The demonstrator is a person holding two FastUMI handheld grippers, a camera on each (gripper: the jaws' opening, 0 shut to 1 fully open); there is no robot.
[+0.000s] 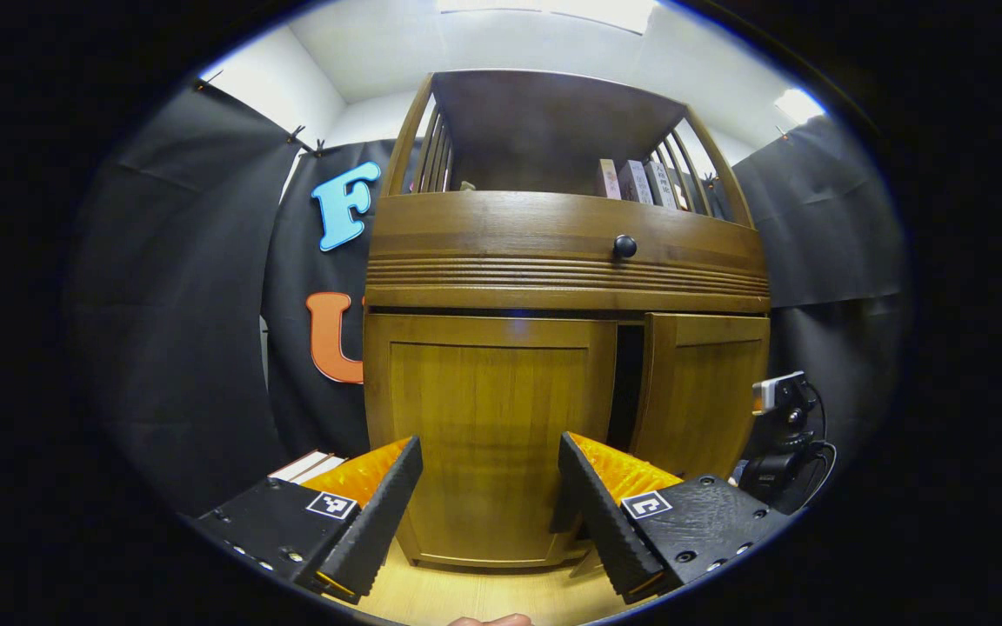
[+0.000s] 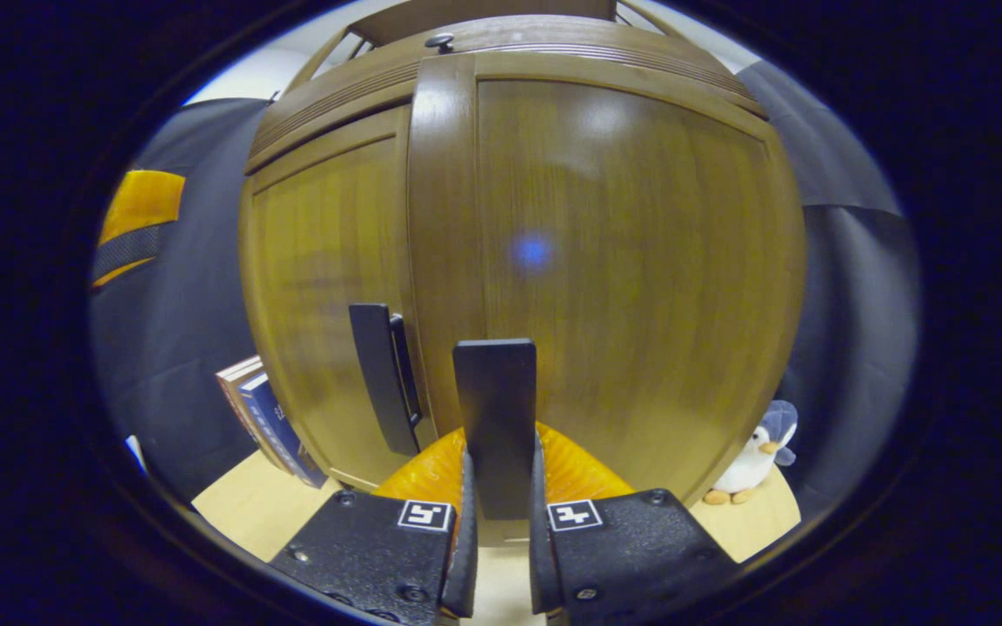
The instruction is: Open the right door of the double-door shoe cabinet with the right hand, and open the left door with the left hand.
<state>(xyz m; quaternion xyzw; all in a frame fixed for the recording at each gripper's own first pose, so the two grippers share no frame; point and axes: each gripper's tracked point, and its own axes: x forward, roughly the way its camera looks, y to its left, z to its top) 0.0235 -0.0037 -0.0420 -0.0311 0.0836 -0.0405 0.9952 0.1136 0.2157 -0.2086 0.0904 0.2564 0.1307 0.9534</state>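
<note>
Right hand-held gripper (image 2: 498, 487) pinching dark flat door handle (image 2: 495, 409).
Brown wooden right door (image 1: 703, 391) ajar; left door (image 1: 488, 435) shut, left hand-held gripper (image 1: 490, 504) spread before it.

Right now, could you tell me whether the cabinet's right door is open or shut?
Partly open. The right door stands swung out, a dark gap beside the shut left door; the right tool grips its handle.

dark gap (image 1: 627, 382) between left door (image 1: 488, 417) and ajar right door (image 1: 701, 391), camera stand (image 1: 784, 443) beside cabinet
</note>
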